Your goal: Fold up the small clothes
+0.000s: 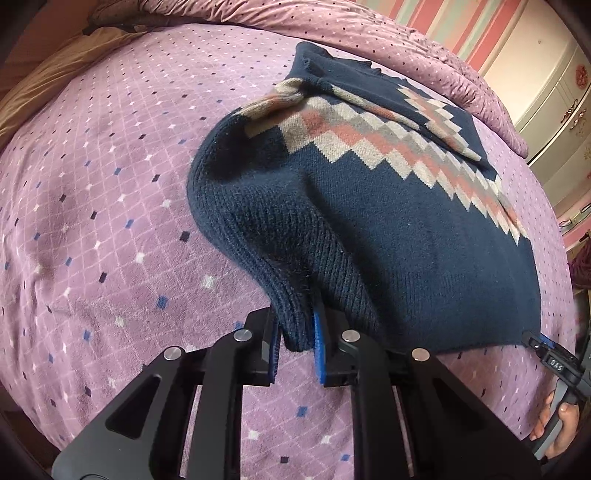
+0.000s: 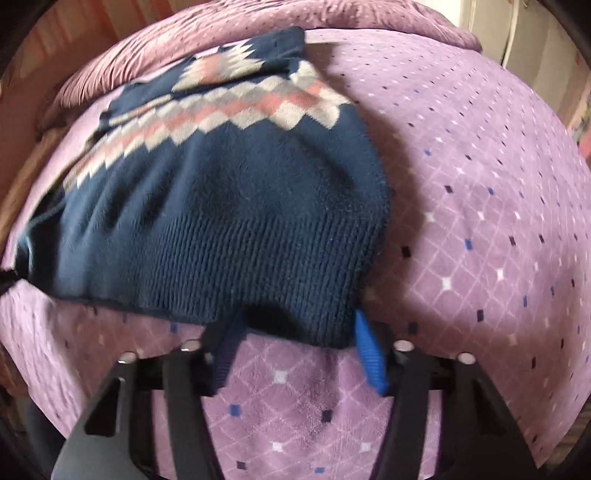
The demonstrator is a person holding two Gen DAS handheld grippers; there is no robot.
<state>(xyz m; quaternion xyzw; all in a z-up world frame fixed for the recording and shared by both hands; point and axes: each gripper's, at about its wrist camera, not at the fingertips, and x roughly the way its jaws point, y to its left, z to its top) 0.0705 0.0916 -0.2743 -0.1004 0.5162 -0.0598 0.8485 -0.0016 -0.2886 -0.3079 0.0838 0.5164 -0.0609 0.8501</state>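
The navy sweater lies on the purple bedspread. The left gripper is clamped on one hem corner; the right gripper straddles the other, jaws apart. Pinch fully before lifting both corners evenly.

Both cams ride on the grippers and look steeply down along the fingers at a purple bedspread, really close up, with the fisheye bulging everything. The left wrist view sits at the near-left corner of the navy sweater, looks across it toward a striped wall and cream cabinet, and catches the right gripper and the hand holding it at its right edge. The right wrist view sits at the sweater's near-right corner, is a bit blurry, and shares the same sweater and bedspread.
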